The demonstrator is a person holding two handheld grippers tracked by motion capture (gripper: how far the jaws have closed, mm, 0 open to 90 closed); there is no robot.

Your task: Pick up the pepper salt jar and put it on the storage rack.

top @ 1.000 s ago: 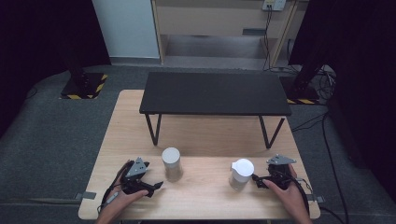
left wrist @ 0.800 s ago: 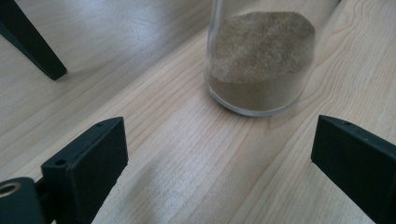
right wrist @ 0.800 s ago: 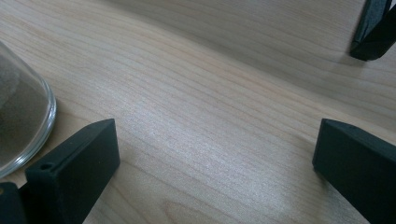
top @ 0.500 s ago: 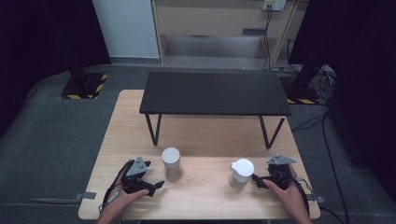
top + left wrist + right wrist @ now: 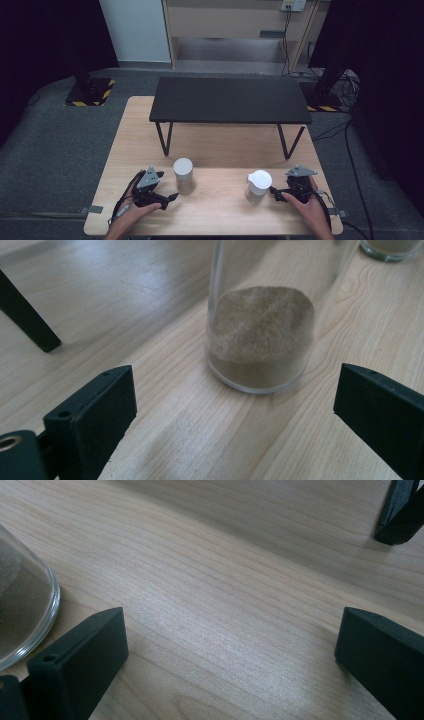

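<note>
Left gripper view: jar (image 5: 261, 335) ahead of hand-held gripper (image 5: 240, 410).

Two hands are reaching in from the near edge, each gripping a two-jaw tool low over the surface. The left gripper (image 5: 172, 196) is pointing toward the person's right with its jaws standing wide apart. The right gripper (image 5: 273, 190) is pointing toward the left, jaws likewise spread wide, closing on nothing.
</note>
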